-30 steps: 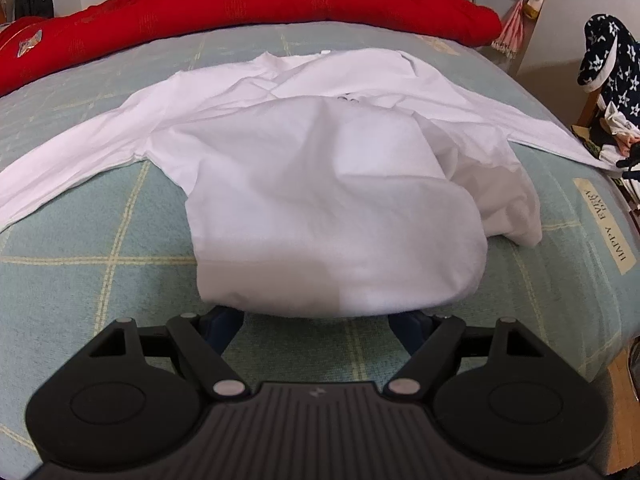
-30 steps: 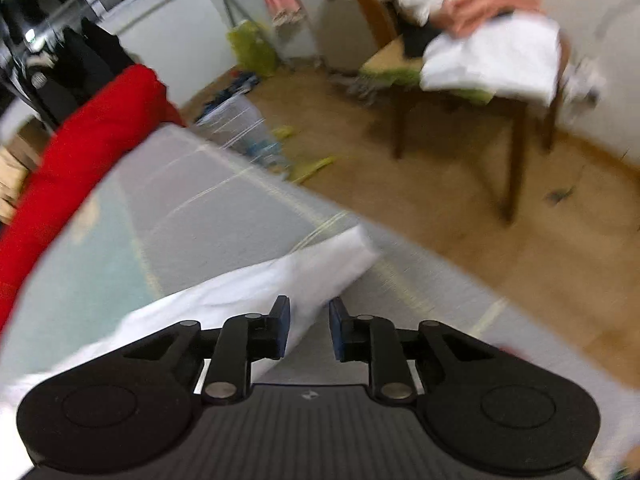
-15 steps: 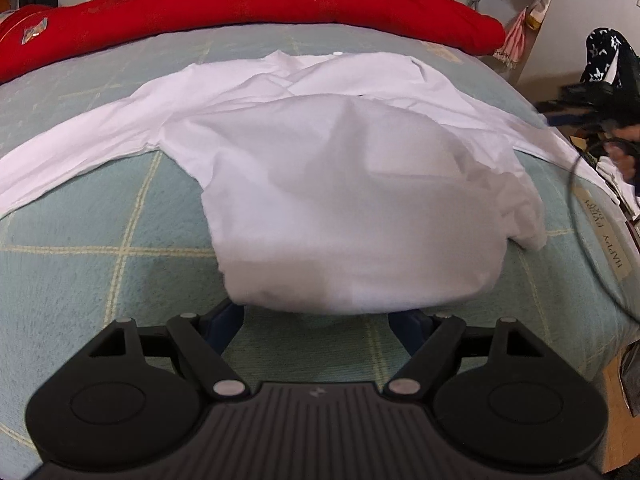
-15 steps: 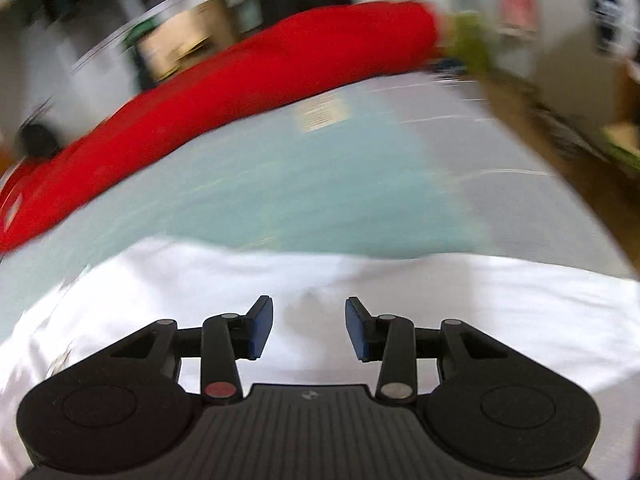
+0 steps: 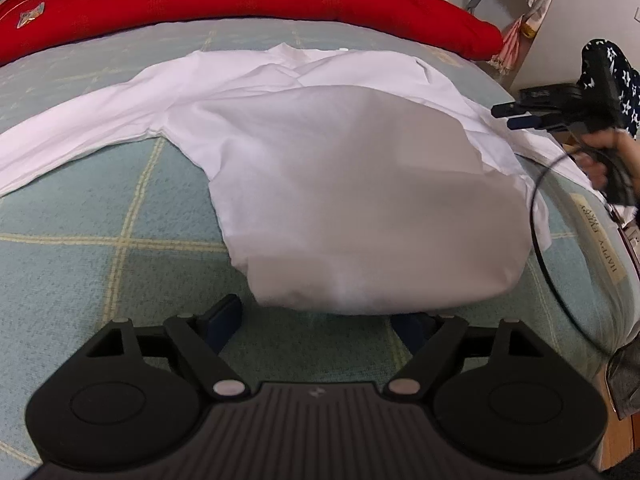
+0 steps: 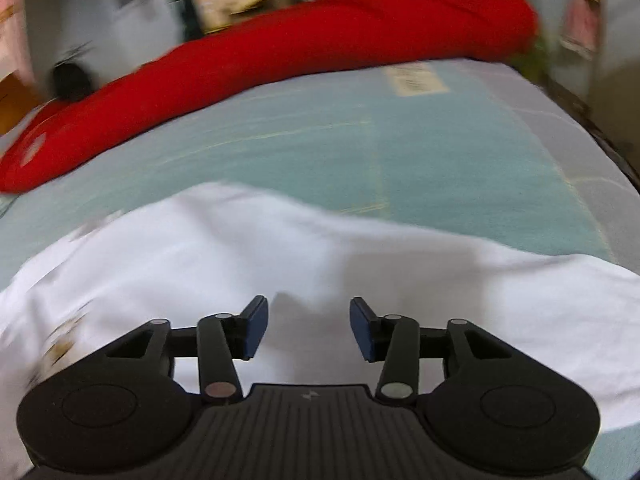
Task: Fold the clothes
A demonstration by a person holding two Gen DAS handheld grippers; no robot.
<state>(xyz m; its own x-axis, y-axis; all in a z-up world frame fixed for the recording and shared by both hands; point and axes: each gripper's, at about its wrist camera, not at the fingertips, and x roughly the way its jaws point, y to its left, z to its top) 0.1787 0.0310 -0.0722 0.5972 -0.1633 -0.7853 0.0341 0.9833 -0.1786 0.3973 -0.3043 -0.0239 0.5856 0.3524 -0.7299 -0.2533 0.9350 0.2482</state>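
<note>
A white long-sleeved shirt point(image 5: 340, 184) lies spread on the bed, its lower part folded up over the chest and both sleeves stretched out sideways. My left gripper point(image 5: 320, 320) sits at the near folded edge. Its jaws are wide and still opening a little, gripping nothing, and the cloth edge hides its right fingertip. A hand holds my right gripper point(image 5: 516, 116) at the shirt's right shoulder, where the sleeve starts. In the right wrist view this gripper point(image 6: 308, 328) hovers just over the white shirt point(image 6: 360, 272). Its jaws are opening, with nothing between them.
A pale green checked bed cover point(image 5: 100, 240) lies under the shirt. A long red bolster point(image 5: 280, 0) runs along the far edge. A dark star-patterned garment point(image 5: 612, 68) hangs past the bed's right edge. A black cable point(image 5: 540, 240) loops down from the right gripper.
The right gripper swung from the sleeve end at the bed's edge, facing the floor, round to over the shirt. Its jaws widened and it came into the left view. The left gripper barely shifted.
</note>
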